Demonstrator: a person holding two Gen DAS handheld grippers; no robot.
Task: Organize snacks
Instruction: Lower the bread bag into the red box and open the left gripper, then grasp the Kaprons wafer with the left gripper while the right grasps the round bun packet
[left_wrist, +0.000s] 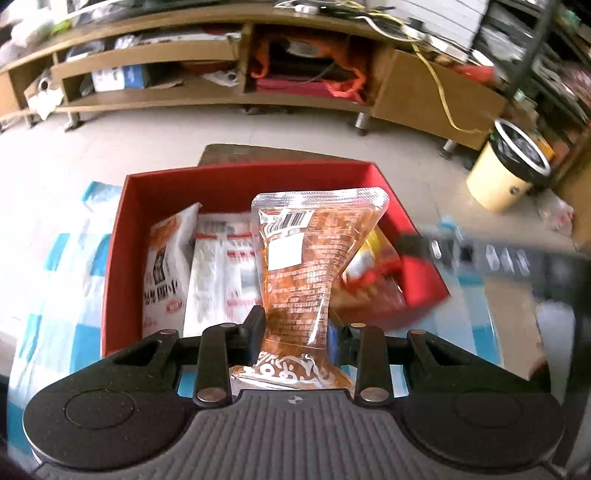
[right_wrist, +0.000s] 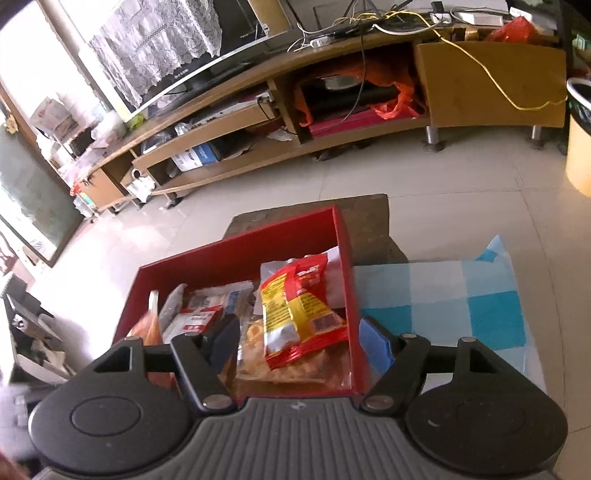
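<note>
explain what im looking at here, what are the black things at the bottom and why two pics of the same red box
The black shapes are two hand-held grippers, one in each of a person's hands; there is no robot arm. Each carries a fisheye camera looking forward along its two fingers, so you get one picture per gripper.

In the left wrist view, the left gripper is shut on an orange snack packet, pinched at its middle and held over the red box.

In the right wrist view, the right gripper is open and holds nothing; the red and yellow snack bag lies in the box between its spread fingers.

The box already holds several packets, including white ones. It sits on a blue and white checked cloth.
</note>
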